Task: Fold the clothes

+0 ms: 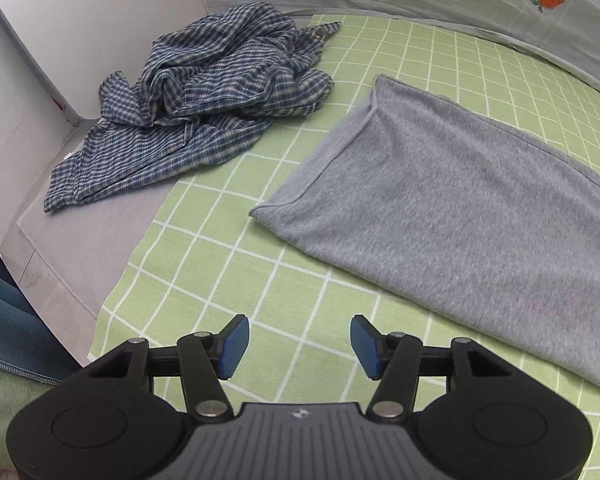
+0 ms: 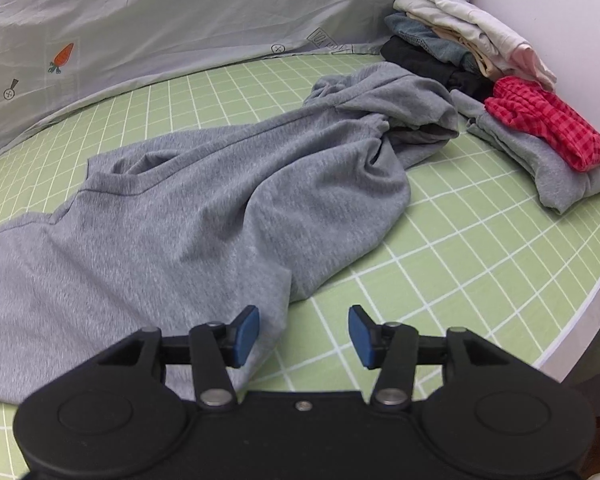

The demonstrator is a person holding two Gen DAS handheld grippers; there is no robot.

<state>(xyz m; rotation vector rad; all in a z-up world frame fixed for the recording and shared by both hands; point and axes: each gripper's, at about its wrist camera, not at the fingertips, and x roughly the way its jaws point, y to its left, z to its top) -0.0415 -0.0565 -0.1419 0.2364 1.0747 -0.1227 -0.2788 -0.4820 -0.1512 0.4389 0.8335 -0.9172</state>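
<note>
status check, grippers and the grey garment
Left gripper open, empty. Right gripper open, empty. Grey garment spread flat, far end bunched. Nothing in the way.

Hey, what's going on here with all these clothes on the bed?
A person is folding laundry with a gripper in each hand. Both the left gripper and the right gripper are open and hold nothing, poised above the green checked sheet. A grey garment lies spread out but unfolded in front of them. A crumpled blue plaid shirt waits at one side, and folded clothes are stacked at the other.
</note>
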